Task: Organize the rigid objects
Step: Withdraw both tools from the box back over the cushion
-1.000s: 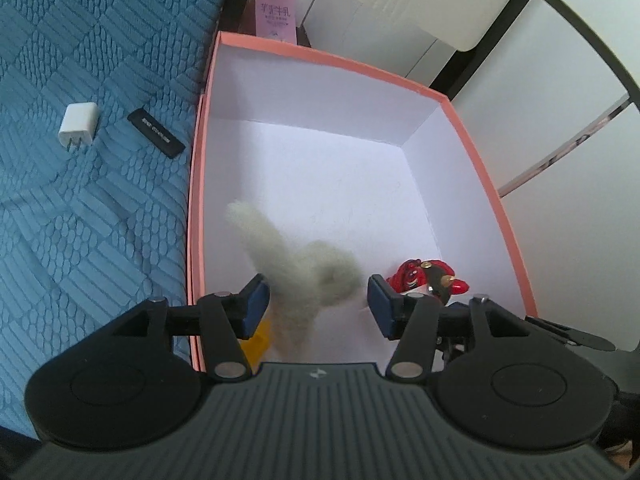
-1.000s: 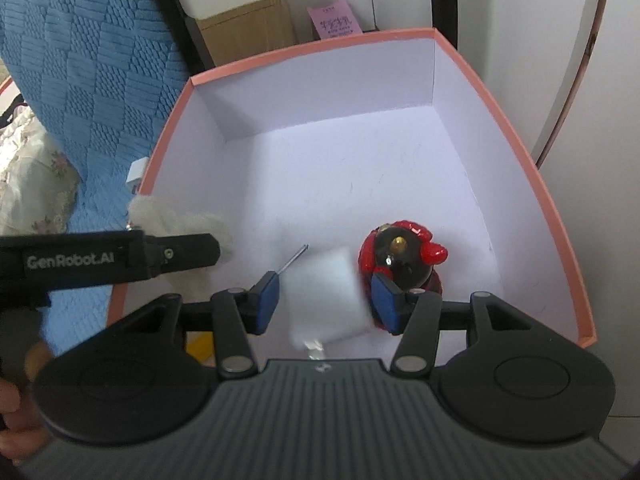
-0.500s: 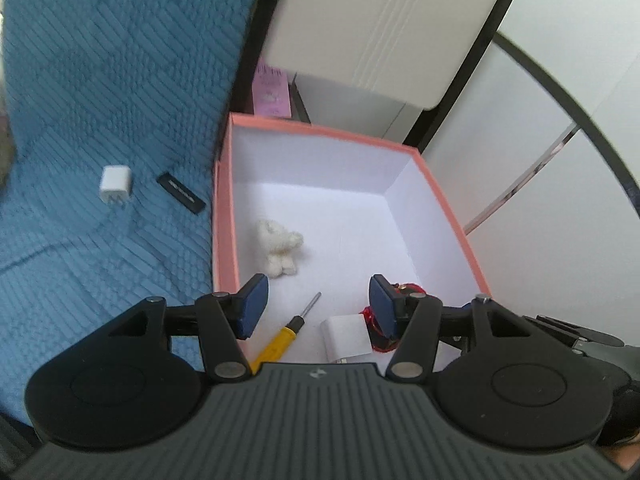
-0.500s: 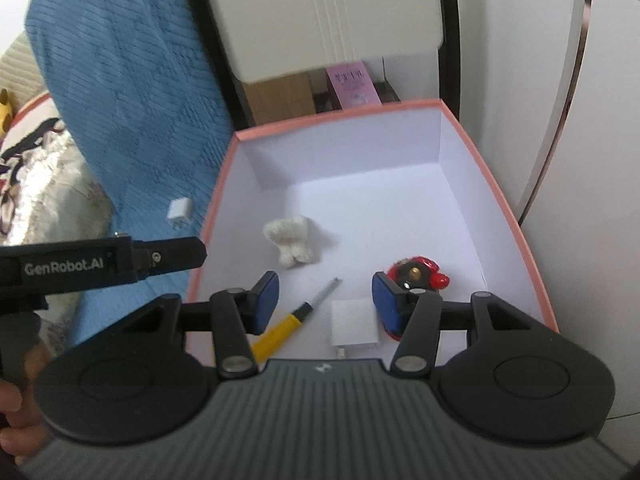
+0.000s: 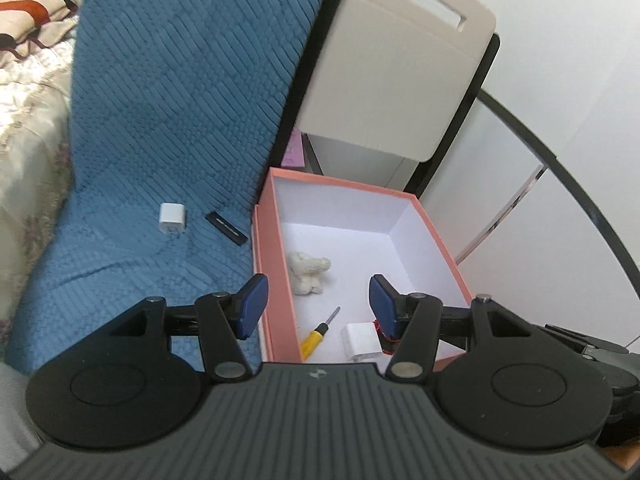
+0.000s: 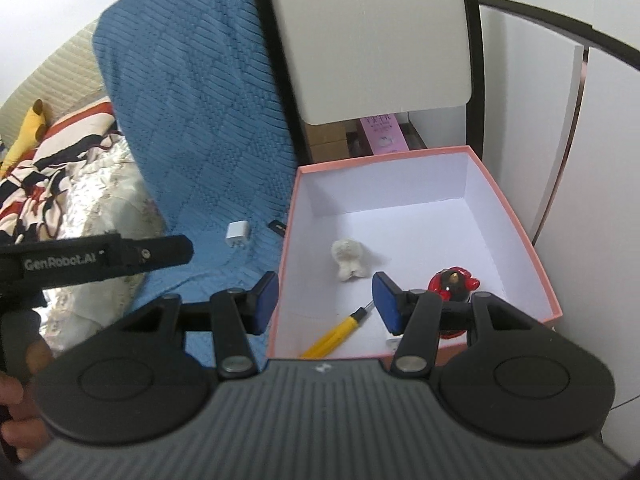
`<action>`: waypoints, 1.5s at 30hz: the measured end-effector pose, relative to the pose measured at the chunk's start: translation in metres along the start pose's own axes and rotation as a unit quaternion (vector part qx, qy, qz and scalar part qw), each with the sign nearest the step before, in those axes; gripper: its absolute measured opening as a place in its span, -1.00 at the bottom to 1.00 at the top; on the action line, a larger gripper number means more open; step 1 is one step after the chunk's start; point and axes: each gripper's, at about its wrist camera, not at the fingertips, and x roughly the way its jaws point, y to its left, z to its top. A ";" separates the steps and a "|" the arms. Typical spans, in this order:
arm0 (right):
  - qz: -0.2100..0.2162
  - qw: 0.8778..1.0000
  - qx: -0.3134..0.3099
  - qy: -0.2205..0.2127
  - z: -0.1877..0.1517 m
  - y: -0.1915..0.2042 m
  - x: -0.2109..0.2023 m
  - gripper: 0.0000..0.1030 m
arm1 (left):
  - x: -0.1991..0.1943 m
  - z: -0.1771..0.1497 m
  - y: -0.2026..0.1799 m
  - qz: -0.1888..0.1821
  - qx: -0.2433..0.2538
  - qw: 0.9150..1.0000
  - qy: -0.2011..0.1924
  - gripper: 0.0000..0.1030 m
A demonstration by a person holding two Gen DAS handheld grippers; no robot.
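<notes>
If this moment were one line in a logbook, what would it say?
left gripper: open, empty | right gripper: open, empty | in pink box: screwdriver | outside: white charger

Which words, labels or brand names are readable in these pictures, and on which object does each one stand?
"GenRobot.AI": white letters on the left gripper's black arm, seen in the right wrist view.
Pink box behind the carton: dark printing, too blurred to read.
Black strip on the blue blanket: pale marking, too small to read.

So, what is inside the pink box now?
Inside the pink box: a white fluffy toy, a yellow screwdriver, a red figurine and a white charger. Gripper bodies hide its near edge.
</notes>
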 end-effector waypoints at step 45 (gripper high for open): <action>-0.005 0.998 -0.042 0.037 -0.043 0.087 0.021 0.07 | -0.028 -0.045 0.123 0.037 -0.056 0.998 0.007 0.21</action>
